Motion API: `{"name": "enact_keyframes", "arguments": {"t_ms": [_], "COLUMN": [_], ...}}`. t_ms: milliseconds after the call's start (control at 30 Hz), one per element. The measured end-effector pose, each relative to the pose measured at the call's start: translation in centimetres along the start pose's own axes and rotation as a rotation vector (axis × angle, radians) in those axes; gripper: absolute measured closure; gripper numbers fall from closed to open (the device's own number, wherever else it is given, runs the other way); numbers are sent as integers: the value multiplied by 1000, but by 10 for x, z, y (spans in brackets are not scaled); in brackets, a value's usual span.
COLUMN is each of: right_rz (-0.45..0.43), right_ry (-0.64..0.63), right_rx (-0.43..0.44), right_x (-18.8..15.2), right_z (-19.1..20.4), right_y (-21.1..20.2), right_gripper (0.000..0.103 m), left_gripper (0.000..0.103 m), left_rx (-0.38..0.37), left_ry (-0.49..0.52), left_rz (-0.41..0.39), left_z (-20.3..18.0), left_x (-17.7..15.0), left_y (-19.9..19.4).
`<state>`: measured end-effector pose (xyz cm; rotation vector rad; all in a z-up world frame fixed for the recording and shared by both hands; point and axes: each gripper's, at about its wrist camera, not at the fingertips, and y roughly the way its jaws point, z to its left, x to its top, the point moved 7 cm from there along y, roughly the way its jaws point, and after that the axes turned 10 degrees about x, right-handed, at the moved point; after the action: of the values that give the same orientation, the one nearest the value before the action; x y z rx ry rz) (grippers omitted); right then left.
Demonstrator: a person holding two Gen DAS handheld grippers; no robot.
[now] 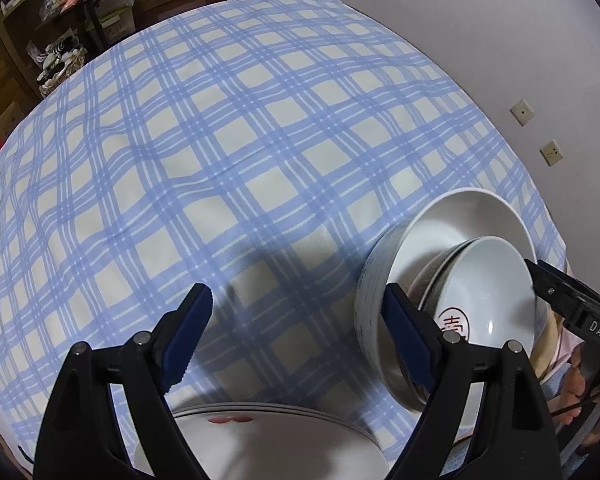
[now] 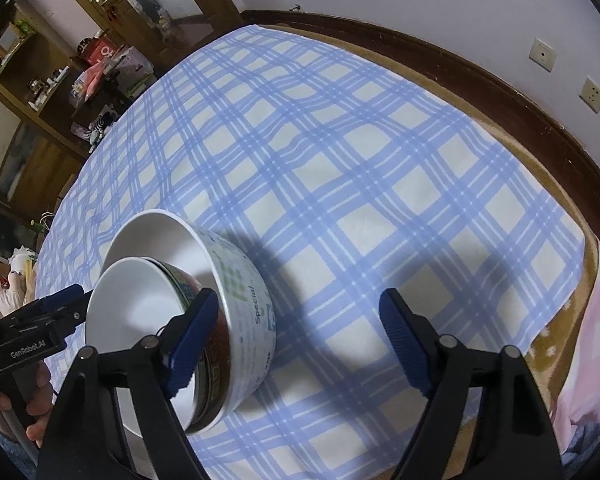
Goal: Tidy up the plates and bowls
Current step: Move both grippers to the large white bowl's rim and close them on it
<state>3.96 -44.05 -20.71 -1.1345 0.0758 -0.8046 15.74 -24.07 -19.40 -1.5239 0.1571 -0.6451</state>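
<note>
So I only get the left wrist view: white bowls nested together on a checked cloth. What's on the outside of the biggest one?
Observer: The big bowl has green and blue print on its outer wall, including the word "Special".
Visitor: And the bowl tucked just inside it?
Observer: That middle bowl has a red and green patterned band around its outside.
Visitor: I see only one finger of the right tool. Is it holding anything?
Observer: No. The right tool is open, with only bare cloth showing between its fingers; the bowls sit off to one side of it.
</note>
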Motion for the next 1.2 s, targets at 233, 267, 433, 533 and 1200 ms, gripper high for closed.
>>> {"name": "enact_keyframes", "arguments": {"t_ms": [233,267,433,533,1200], "right_rz": [15,14,15,11,32], "right_ry": [15,12,12,-1,-163], "right_rx": [45,46,49,46,-54], "right_x": [-2,-1,-2,-1,4], "right_z": [1,1,4,6,24], "right_y": [2,3,3,2,6], "right_gripper": [35,36,37,41,74], "left_gripper": [18,18,18,18,19], "left_rx": [-16,-17,-5,7,55], "left_ry": [-21,-21,-11,-2,61], "left_rz": [26,26,28,28,36], "left_z": [0,0,-1,-1,-6], "left_x": [-1,-1,-1,-1,2], "left_y": [8,8,7,6,3]}}
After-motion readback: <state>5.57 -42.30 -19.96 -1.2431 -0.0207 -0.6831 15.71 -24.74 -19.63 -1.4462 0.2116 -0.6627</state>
